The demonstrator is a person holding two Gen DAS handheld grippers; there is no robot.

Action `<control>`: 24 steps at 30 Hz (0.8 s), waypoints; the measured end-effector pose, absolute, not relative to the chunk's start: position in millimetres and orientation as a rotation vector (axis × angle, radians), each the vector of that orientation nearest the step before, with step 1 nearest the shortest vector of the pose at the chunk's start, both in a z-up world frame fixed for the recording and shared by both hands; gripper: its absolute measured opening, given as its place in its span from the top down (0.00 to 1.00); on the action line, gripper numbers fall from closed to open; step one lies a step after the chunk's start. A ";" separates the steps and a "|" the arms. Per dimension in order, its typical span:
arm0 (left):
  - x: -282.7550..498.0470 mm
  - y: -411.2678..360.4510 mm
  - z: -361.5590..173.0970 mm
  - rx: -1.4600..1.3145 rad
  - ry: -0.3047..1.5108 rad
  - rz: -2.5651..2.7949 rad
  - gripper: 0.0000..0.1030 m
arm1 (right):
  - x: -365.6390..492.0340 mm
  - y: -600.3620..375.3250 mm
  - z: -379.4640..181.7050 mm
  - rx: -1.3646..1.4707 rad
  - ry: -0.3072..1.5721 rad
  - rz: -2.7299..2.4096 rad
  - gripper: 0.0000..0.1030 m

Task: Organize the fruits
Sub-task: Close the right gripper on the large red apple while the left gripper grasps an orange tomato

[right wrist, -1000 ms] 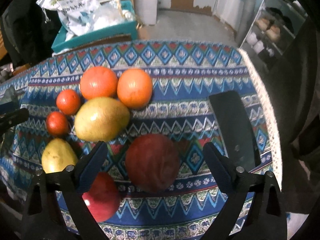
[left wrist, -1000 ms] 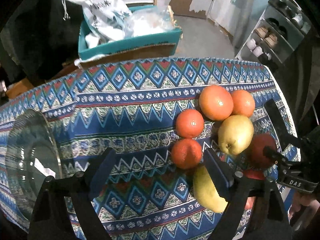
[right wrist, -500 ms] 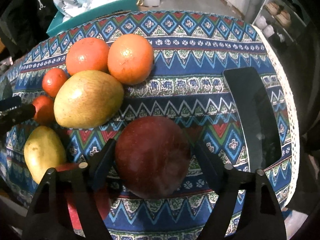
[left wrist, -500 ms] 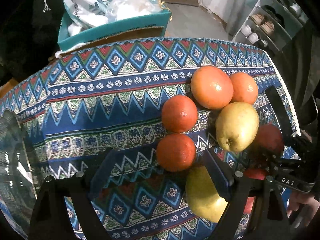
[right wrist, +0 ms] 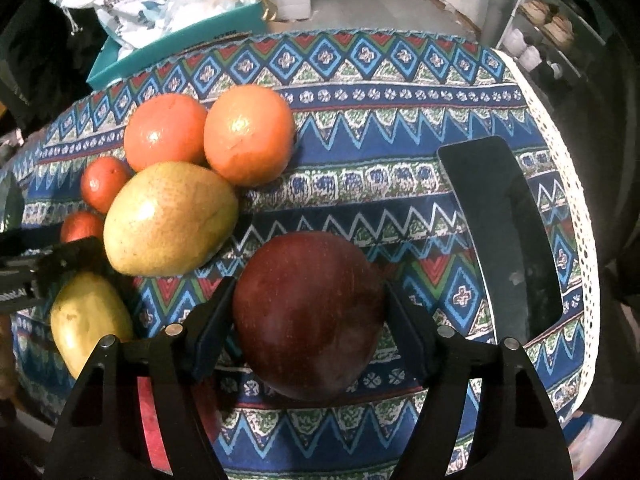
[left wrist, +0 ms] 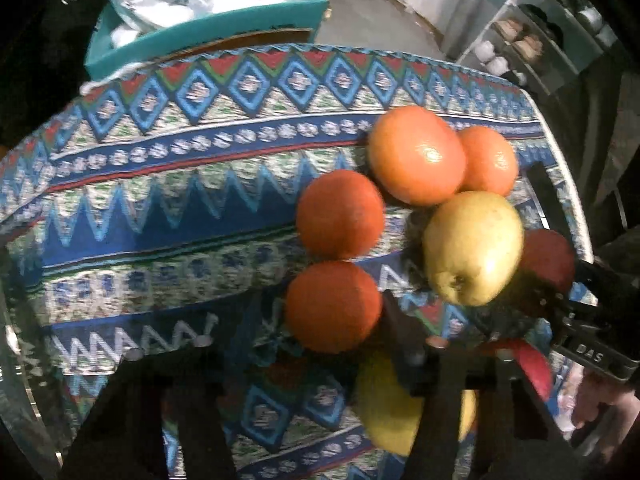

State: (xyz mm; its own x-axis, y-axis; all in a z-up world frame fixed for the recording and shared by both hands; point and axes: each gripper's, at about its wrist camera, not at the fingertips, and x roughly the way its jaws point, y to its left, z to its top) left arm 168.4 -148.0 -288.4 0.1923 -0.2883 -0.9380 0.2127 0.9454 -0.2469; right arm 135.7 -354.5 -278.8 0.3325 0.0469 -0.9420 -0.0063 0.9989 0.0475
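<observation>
In the right wrist view my right gripper point(right wrist: 308, 316) has its jaws closed against both sides of a dark red apple point(right wrist: 308, 312) on the patterned cloth. To its left lie a yellow-green pear point(right wrist: 170, 218), two large oranges point(right wrist: 248, 134), two small tangerines point(right wrist: 104, 182) and a second yellow pear point(right wrist: 88, 320). In the left wrist view my left gripper point(left wrist: 320, 320) has its fingers around the nearer small tangerine point(left wrist: 332, 306); its left finger is blurred and dark, so the grip is unclear. The second tangerine point(left wrist: 340, 214), the oranges point(left wrist: 416, 156) and the pear point(left wrist: 472, 248) lie beyond.
A glass plate rim point(left wrist: 16, 380) shows at the left edge. A black flat tray point(right wrist: 504, 232) lies on the cloth at the right near the lace table edge point(right wrist: 576, 216). A teal box point(left wrist: 208, 40) with white bags stands behind the table. A red apple point(left wrist: 528, 364) lies by the right gripper.
Both grippers moved forward and down. The right jaws closed from wide open onto the dark red apple. The left jaws narrowed around the nearer tangerine, and the glass plate slid out of view leftward.
</observation>
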 end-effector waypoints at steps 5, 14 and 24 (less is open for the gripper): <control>164.2 -156.3 -285.7 -0.021 1.302 -0.341 0.56 | 137.3 -353.1 -268.3 0.021 1.194 0.034 0.29; 162.0 -150.8 -256.7 -0.004 1.208 -0.323 0.56 | 137.9 -340.6 -250.4 0.003 1.132 0.040 0.29; 145.8 -136.6 -215.6 -0.017 1.111 -0.314 0.56 | 129.0 -334.1 -218.8 0.010 1.042 0.047 0.29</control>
